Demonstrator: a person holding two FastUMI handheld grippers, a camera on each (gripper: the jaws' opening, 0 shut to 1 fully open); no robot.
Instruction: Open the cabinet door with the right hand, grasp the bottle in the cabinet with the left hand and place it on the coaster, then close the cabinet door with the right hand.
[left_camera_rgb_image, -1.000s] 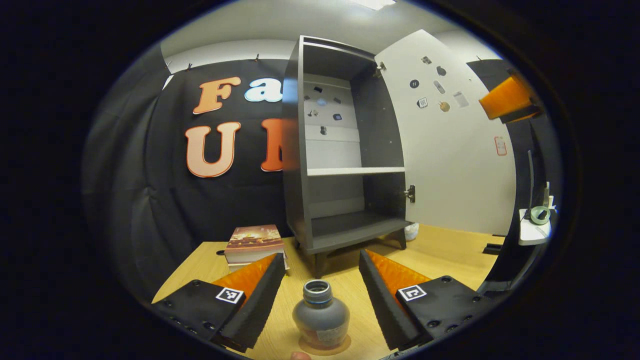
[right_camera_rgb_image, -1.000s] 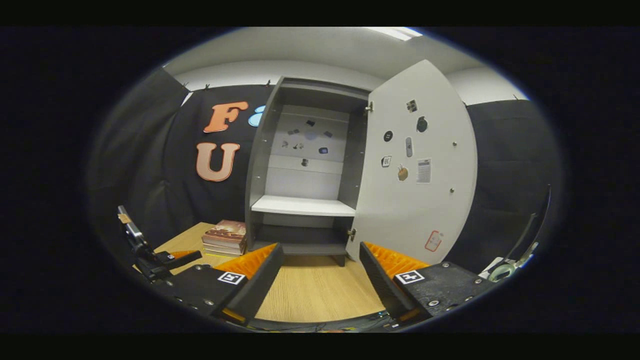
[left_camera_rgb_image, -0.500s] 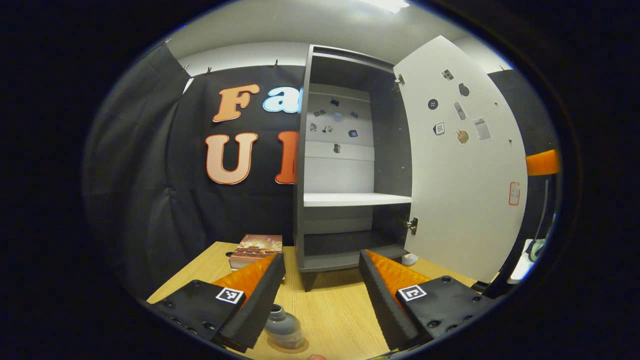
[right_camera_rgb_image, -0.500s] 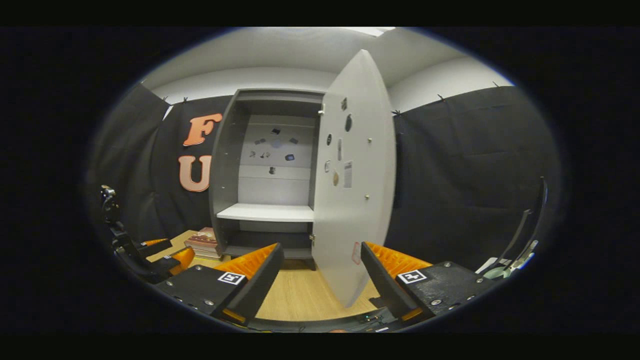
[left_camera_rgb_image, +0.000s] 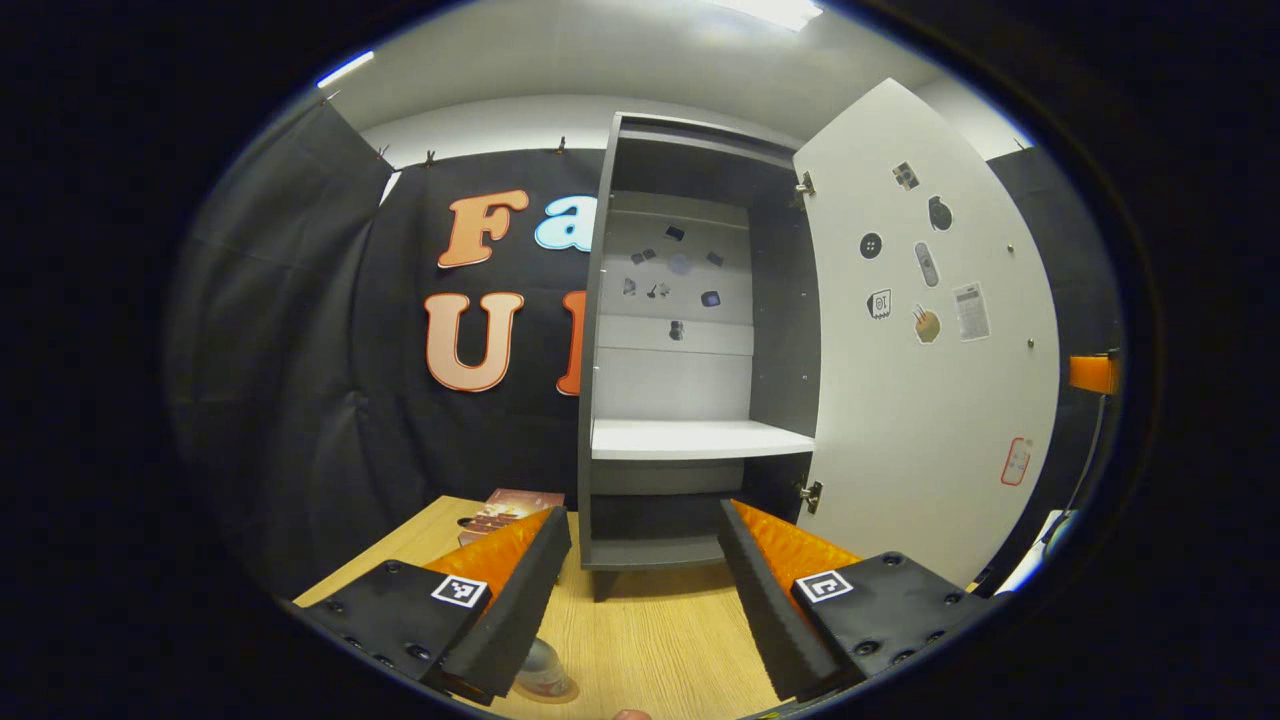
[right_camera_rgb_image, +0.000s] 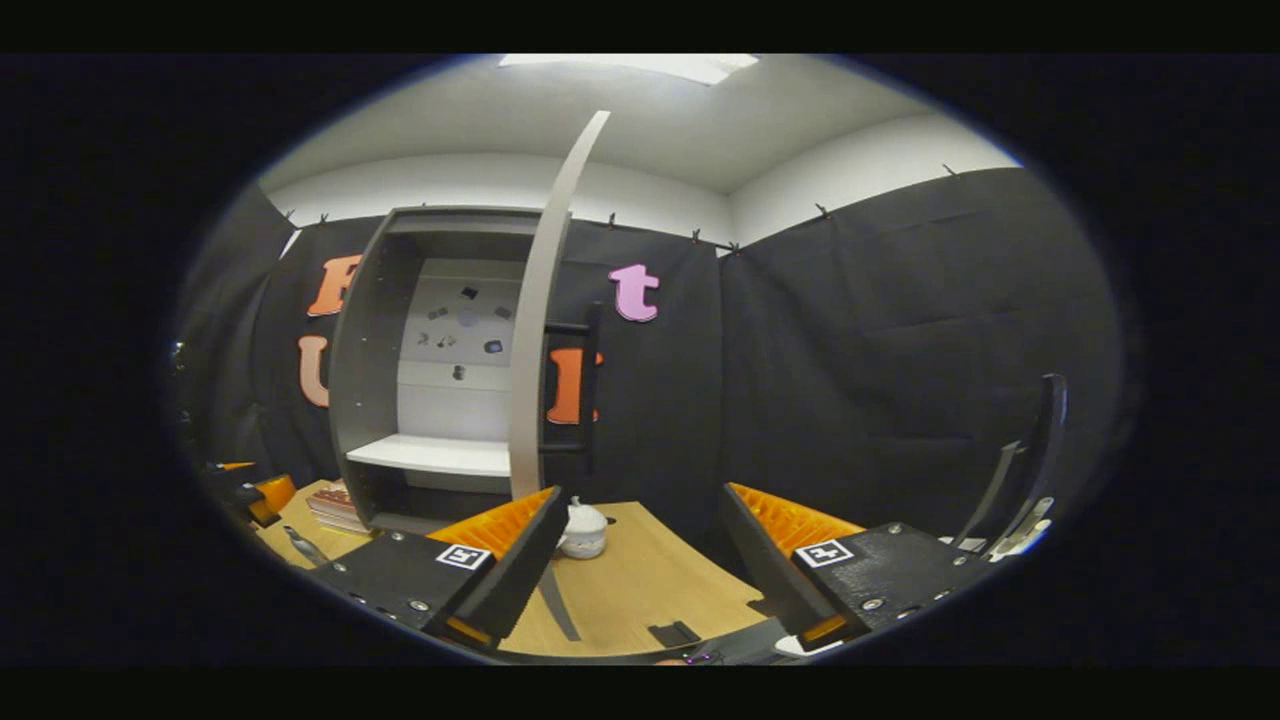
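Sitting on the coaster (left_camera_rgb_image: 545, 692), the bottle (left_camera_rgb_image: 541, 670) peeks past the left gripper (left_camera_rgb_image: 640, 560), fingers wide, empty. Right gripper (right_camera_rgb_image: 640, 545) is wide too, facing the door (right_camera_rgb_image: 545, 300) edge-on.

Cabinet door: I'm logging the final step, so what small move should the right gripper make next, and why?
Probably push the cabinet door shut with the open right gripper: the door stands open, edge-on ahead of it, and the bottle already sits on the coaster.

Matt wood-grain table (left_camera_rgb_image: 660, 650), smooth matt cabinet door (left_camera_rgb_image: 940, 420) (metal hinges), glossy bottle (left_camera_rgb_image: 543, 672).
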